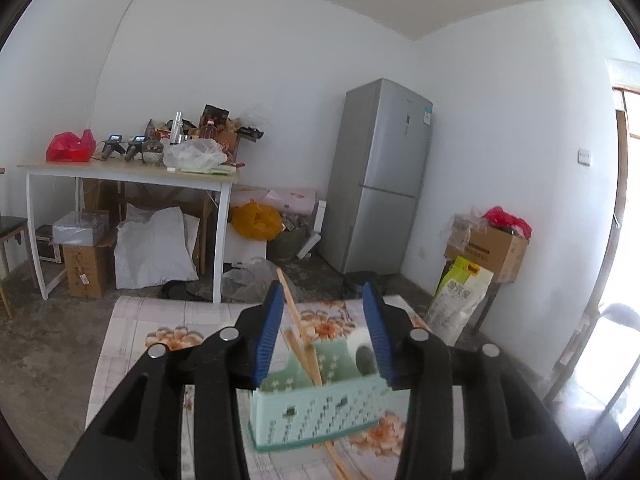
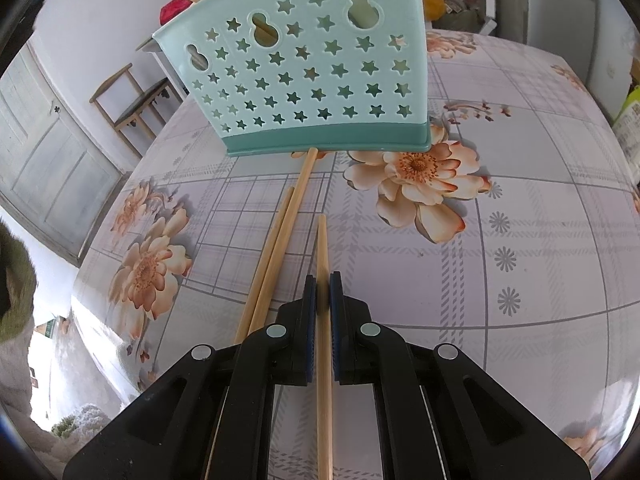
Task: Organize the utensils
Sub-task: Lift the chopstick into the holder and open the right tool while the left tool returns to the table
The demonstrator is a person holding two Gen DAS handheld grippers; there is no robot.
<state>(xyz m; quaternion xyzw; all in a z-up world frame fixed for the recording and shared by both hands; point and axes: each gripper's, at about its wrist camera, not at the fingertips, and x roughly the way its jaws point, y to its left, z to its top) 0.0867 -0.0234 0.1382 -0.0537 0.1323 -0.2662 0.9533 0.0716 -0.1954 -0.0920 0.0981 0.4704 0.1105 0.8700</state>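
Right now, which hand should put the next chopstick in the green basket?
Right. The right tool is shut on a chopstick, pointing toward the basket. The left tool is open and empty above it.

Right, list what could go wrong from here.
1. The right gripper pinches one chopstick by a narrow contact; it may swivel or slip when lifted.
2. Two loose chopsticks lie beside it and could get knocked.
3. The holder is unheld, inside the open left gripper; insertion might push it.

The utensil holder stands on the desk; two chopsticks lie side by side before it, one running under its base; a third chopstick lies just right of them; more chopsticks stand inside the holder
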